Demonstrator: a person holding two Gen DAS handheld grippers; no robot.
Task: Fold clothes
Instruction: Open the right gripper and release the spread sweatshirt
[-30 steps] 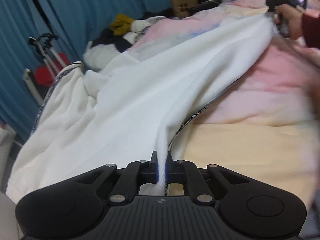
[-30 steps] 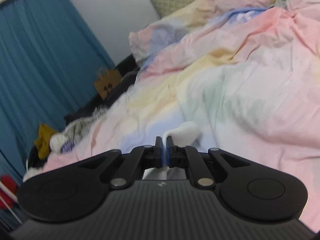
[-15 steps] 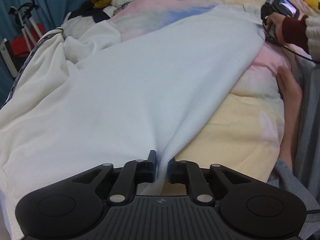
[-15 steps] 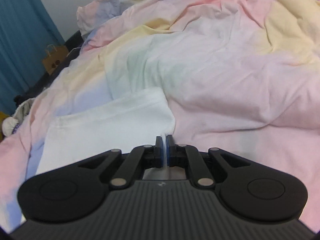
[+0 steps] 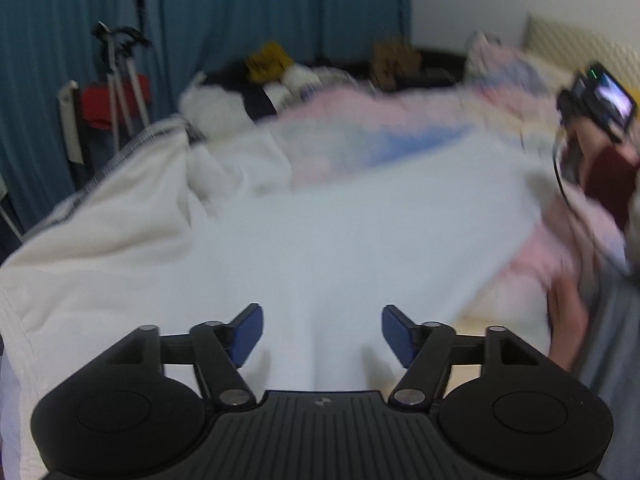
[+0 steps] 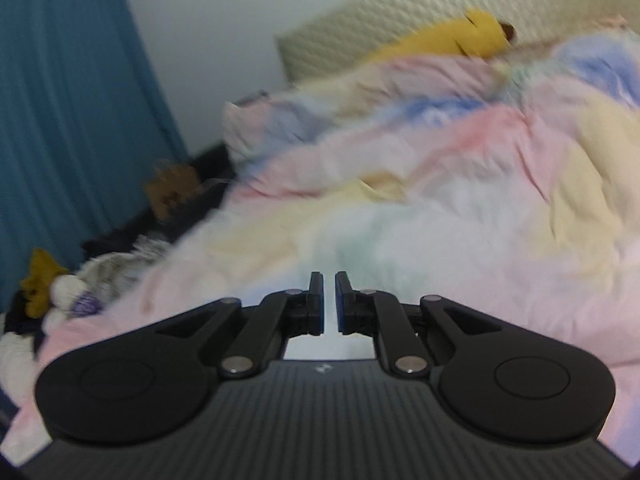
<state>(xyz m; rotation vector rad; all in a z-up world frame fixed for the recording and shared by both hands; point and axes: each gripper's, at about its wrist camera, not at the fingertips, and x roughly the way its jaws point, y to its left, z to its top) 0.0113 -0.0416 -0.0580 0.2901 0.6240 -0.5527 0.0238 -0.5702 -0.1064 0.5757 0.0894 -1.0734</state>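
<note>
White garment (image 5: 320, 240) blurred; its near hem hidden behind left gripper (image 5: 322, 334).

Both low, close over bed (image 6: 440, 208)

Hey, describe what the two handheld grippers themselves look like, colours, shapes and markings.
Both the left gripper and right gripper are matte black, with a ribbed body, two round side discs, silver pivot screws, a small central logo and blue-padded fingers. The right one's back carries a small lit screen.
</note>
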